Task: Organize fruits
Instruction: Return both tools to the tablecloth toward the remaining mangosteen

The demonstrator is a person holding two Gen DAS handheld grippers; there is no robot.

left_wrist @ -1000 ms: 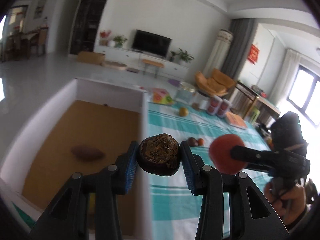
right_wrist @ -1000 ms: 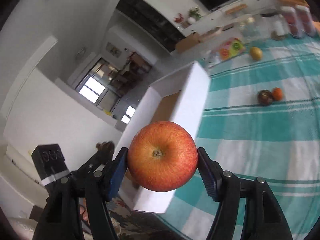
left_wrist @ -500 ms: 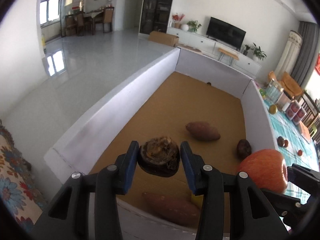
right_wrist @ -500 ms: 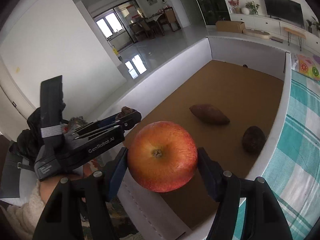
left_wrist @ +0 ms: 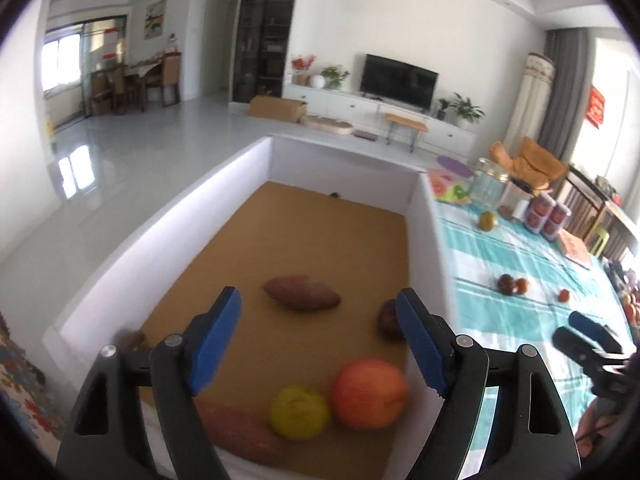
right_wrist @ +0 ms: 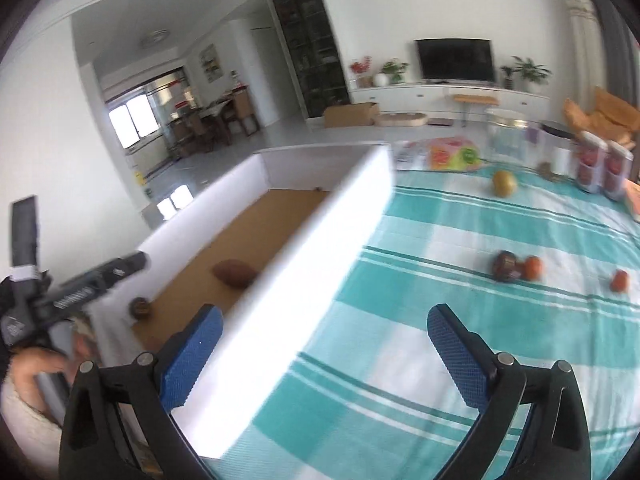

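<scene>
The left gripper (left_wrist: 318,338) hangs over the near end of the white box (left_wrist: 168,236), its blue pads spread and still widening with nothing between them. In this left wrist view the fruit lies on the brown floor below: a red apple (left_wrist: 370,392) touching a yellow-green fruit (left_wrist: 299,412) near the front wall, a sweet potato (left_wrist: 242,432) just beside them, another sweet potato (left_wrist: 302,298) further in, a dark round fruit (left_wrist: 388,320) against the right wall, and a small brown fruit (left_wrist: 130,340) by the left wall, blurred. The jaws gape, I judge, because their load has just gone into the box, which serves as the collecting place. The gripper tilts downward into the box from above its near rim. At the right edge the right gripper's dark fingers (left_wrist: 588,340) reach over the checked tablecloth (left_wrist: 520,264).

In the right wrist view the right gripper (right_wrist: 320,352) is likewise wide and opening, empty, straddling the box's right wall, one pad inside and one over the cloth. It points down and forward. Fruit not yet gathered sits well apart on the cloth: a dark fruit (right_wrist: 505,266) touching an orange one (right_wrist: 532,268), a small red one (right_wrist: 619,281) nearby, and a yellow-green one (right_wrist: 504,184) farther off. A hand (right_wrist: 28,372) at the left holds the other tool.
</scene>
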